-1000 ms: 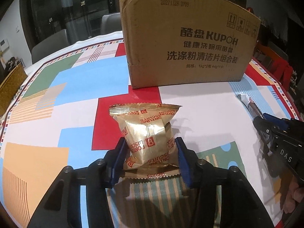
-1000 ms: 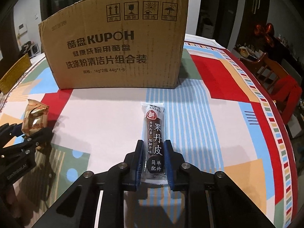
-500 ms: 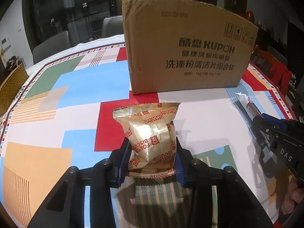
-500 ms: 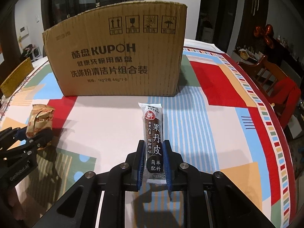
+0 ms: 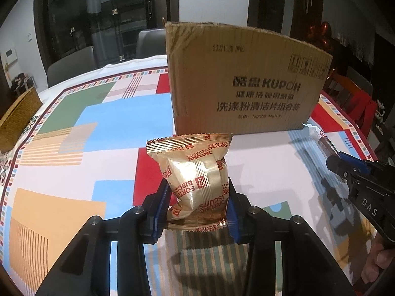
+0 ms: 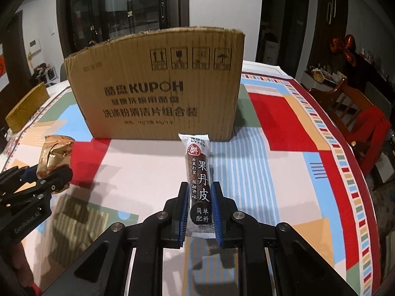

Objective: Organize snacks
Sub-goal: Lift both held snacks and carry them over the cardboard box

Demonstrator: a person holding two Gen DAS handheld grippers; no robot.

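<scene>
Two snacks pinched: gold biscuit packet (image 5: 195, 175) in left claw (image 5: 196, 212), apparently crumpled.

Table (image 5: 81, 113) under a cloth of coloured blocks and stripes; cardboard box (image 5: 242, 83) stands upright on it toward the far side; woven basket (image 5: 17, 116) at left edge.

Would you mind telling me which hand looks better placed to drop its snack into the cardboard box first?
Probably the right: its claw grips the fruit bar facing the box squarely, while the left claw holds its biscuit packet off the box's corner.
</scene>
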